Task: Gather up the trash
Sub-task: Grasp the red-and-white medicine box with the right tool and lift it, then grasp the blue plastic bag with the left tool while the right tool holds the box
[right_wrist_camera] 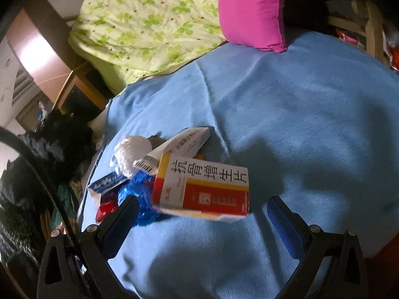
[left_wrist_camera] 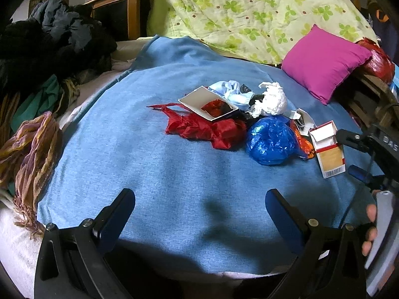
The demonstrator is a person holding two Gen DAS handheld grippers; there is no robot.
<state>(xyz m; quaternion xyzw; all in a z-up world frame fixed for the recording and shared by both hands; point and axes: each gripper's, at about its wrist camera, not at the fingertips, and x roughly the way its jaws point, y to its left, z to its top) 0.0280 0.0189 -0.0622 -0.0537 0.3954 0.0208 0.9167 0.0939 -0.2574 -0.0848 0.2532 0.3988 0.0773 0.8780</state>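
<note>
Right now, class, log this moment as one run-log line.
left gripper: open, empty | right gripper: open, empty | trash pile: on blue blanket, uncollected | red-yellow box: nearest right gripper

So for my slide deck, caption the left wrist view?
Open left gripper faces a trash pile on a blue blanket.

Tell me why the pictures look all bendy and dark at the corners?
Both views use fisheye lenses, so the flat blue blanket bulges and corners go black; the right wrist view is slightly smeared around the red and yellow cardboard box; the left wrist view shows dark shadows on the blanket ahead of the open tongs.
</note>
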